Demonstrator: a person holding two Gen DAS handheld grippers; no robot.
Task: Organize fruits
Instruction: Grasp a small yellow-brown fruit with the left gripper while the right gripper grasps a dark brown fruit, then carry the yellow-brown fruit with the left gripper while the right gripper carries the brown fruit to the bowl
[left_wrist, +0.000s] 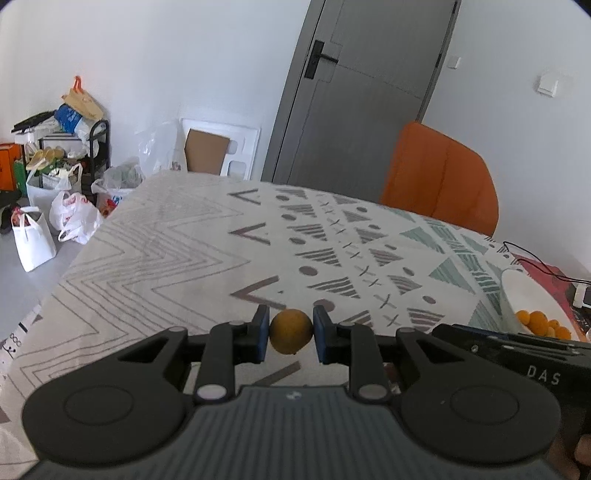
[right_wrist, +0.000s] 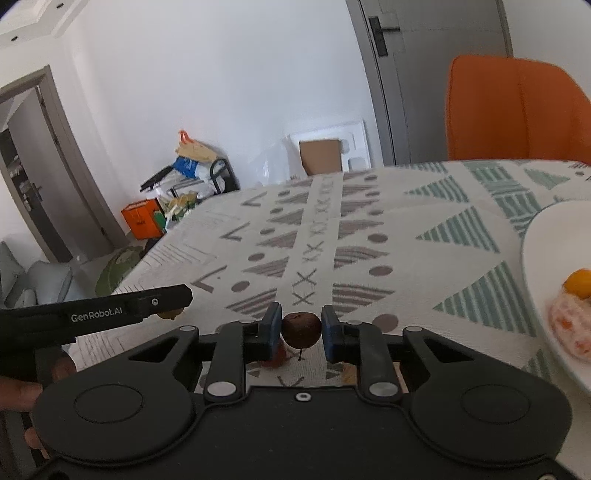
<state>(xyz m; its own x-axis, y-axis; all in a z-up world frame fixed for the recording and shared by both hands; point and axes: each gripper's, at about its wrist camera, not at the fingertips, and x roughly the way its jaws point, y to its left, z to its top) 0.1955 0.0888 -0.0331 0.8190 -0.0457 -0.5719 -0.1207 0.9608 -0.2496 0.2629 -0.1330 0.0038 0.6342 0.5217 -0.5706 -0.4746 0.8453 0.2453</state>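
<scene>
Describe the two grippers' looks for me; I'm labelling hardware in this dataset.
Both are matte black, with rounded disc-shaped housings, linkage bars on silver pivot pins, and blue pads on the fingertips. The left gripper has a ribbed grey body; its side reads "GenRobot.AI" in white. The right gripper has a black body with a centre screw; its side reads "DAS". No cables or sleeves show.

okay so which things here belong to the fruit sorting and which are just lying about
Belongs: left gripper holding a yellow fruit; right gripper holding a brown fruit; white plate with oranges.

Lying about: orange chair, shopping bags, cardboard, black cable.
</scene>
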